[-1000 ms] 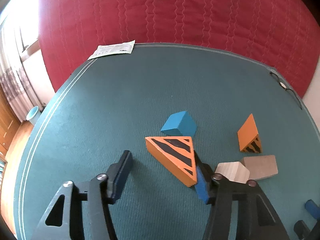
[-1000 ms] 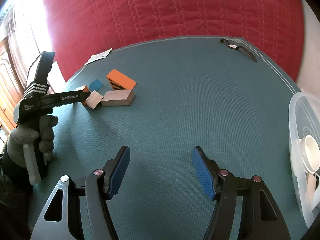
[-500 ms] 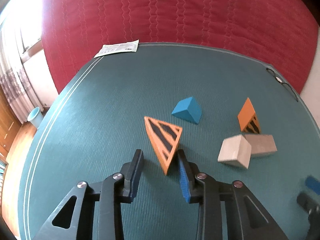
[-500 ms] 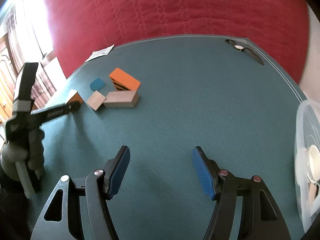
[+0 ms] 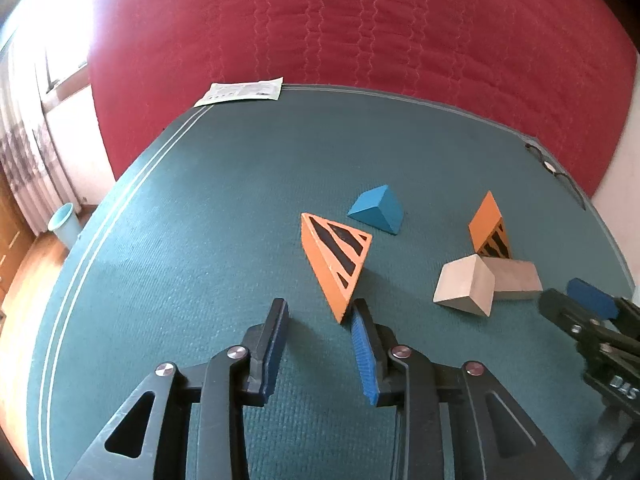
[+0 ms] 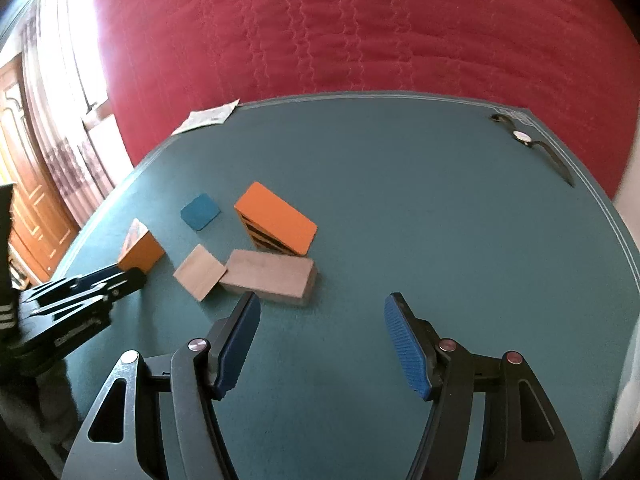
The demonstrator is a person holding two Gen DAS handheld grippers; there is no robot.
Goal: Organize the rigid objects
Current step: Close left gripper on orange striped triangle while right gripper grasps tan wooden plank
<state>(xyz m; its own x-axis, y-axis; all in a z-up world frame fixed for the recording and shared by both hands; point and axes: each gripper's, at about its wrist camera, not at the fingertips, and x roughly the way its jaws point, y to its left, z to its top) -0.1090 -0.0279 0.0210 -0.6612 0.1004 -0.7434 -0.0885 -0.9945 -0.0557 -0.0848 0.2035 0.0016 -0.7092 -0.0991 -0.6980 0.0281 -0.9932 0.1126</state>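
Now | left gripper (image 5: pixel 320 312): jaws opening, nothing gripped | striped orange wedge (image 5: pixel 334 258) tip just right of gap, long axis running far-left | right gripper (image 6: pixel 322 320): jaws half-open, empty, grey block (image 6: pixel 270 278) just beyond on desk (image 6: pixel 440 220)

Red quilted wall (image 5: pixel 360 32), sunlit window (image 5: pixel 60 40)

Blocks (image 5: pixel 464 286) on mat (image 5: pixel 200 240)
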